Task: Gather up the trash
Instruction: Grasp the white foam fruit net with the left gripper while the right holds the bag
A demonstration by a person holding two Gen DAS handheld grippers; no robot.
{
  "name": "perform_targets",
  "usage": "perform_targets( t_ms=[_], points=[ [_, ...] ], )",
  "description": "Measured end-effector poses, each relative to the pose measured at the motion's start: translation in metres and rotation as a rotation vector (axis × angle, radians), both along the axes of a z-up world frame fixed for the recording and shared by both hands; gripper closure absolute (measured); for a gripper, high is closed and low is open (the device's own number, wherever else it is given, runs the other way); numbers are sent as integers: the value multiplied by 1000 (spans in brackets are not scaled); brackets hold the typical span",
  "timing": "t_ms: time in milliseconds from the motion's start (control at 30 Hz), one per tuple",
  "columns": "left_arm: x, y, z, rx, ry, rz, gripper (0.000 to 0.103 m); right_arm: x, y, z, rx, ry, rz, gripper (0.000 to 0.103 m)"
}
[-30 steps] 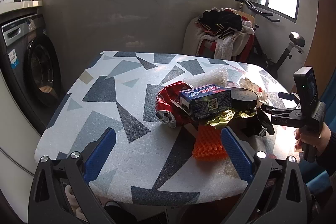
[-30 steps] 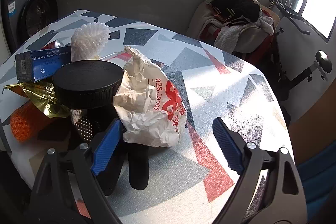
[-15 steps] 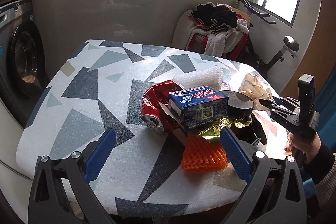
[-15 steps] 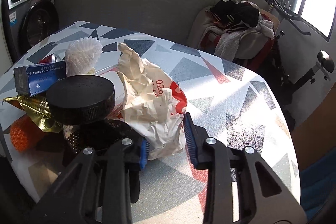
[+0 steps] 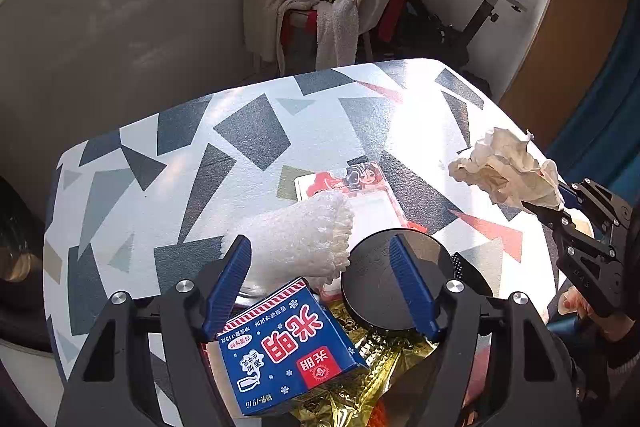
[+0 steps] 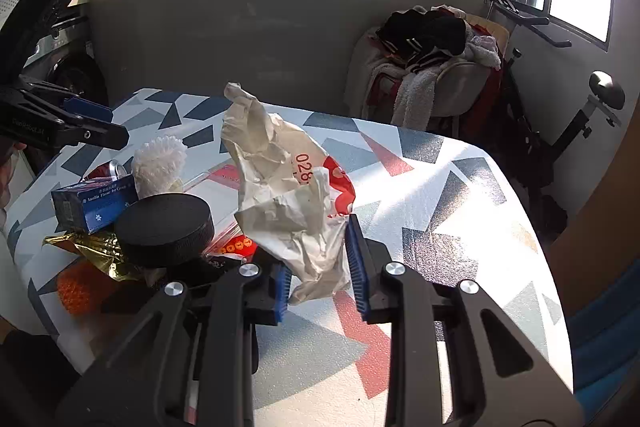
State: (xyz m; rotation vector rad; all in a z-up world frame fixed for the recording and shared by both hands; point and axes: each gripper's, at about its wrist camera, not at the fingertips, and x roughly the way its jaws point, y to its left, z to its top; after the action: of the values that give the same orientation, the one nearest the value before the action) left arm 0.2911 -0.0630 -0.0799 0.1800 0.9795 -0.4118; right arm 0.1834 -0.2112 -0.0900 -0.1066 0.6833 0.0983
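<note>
Two sets of blue jaws frame what we see. Our right gripper [image 6: 320,267] has its jaws drawn in on the crumpled paper bag [image 6: 288,187], cream with red print, which is lifted clear of the patterned table [image 6: 460,187]; in the left wrist view the same bag [image 5: 508,171] hangs above the table's right edge. Our left gripper [image 5: 320,283] hovers with its jaws wide apart and nothing between them, over the blue carton [image 5: 280,347]. Beside the carton we see a white foam net [image 5: 296,239] and a black round lid [image 5: 388,279], with gold foil [image 5: 360,379] under them. Farther left in the right wrist view lies an orange net [image 6: 80,283]. Beyond the table stands a chair heaped with clothes [image 6: 432,59].
</note>
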Motion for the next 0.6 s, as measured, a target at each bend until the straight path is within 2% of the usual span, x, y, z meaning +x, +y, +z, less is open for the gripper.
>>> perform_targets(
  t_ms=[100, 200, 300, 400, 433, 600],
  points=[
    [21, -4, -13, 2, 40, 56, 36, -5, -7, -3, 1, 4, -10, 75],
    [36, -1, -27, -38, 107, 110, 45, -7, -14, -6, 9, 11, -21, 75],
    [41, -5, -39, -36, 157, 98, 53, -9, -18, -9, 20, 17, -28, 75],
    [36, -9, -39, -5, 125, 67, 74, -11, -17, -10, 28, 20, -26, 75],
    [34, -7, -35, -17, 107, 64, 86, -12, -16, -11, 33, 21, -27, 75],
    [32, 10, 3, -86, 24, 82, 91, -18, -13, -2, 45, 6, -28, 75]
  ],
)
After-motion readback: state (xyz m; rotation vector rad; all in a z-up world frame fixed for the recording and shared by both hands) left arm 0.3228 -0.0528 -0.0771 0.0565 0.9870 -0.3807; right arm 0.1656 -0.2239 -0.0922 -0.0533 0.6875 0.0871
